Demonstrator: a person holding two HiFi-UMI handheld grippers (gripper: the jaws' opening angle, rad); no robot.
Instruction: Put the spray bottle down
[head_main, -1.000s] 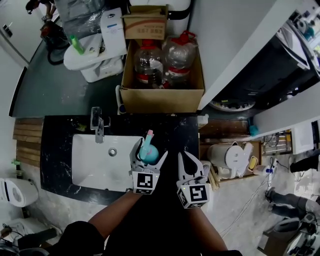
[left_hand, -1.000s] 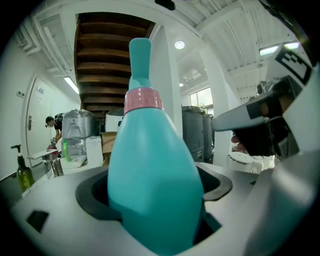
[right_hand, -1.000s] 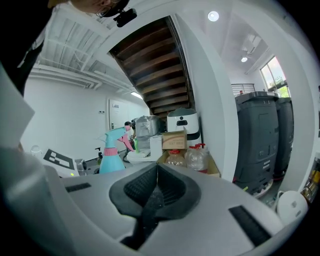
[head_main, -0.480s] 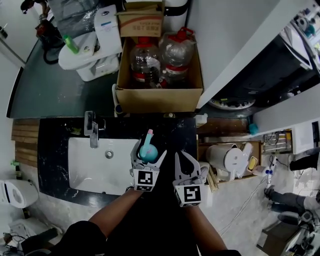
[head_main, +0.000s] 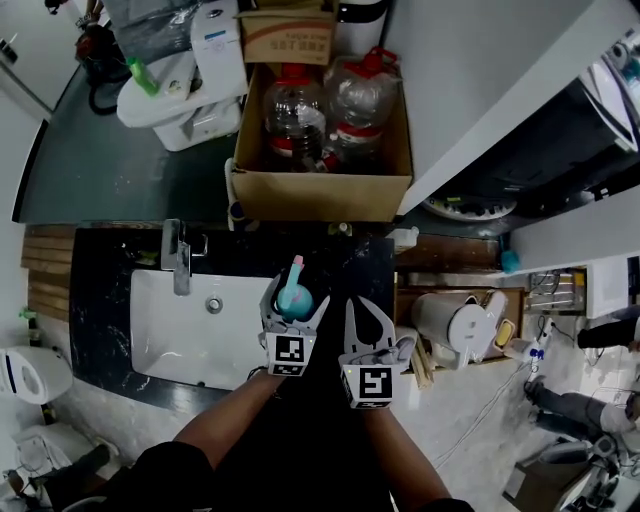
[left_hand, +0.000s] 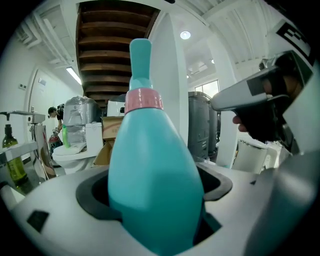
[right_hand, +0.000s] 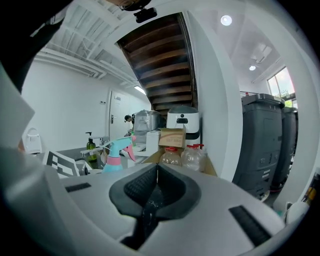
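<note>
A teal spray bottle (head_main: 291, 296) with a pink collar and pink nozzle stands upright between the jaws of my left gripper (head_main: 294, 302), which is shut on its body. In the left gripper view the spray bottle (left_hand: 152, 185) fills the middle. It is over the black counter (head_main: 345, 262), just right of the white sink (head_main: 190, 335). Beside it on the right, my right gripper (head_main: 362, 316) is shut with nothing in it. The right gripper view shows that gripper's (right_hand: 156, 186) pads pressed together, with the spray bottle (right_hand: 114, 154) off to the left.
A faucet (head_main: 178, 256) stands at the sink's far edge. Beyond the counter, a cardboard box (head_main: 320, 190) holds water jugs, next to a toilet (head_main: 185, 95). A white kettle (head_main: 455, 320) sits on a shelf to the right. A green soap bottle (left_hand: 12, 160) is at the left.
Both grippers have sunk a little toward the counter, and the bottle has stayed in the left grip. The right jaws are unchanged.
</note>
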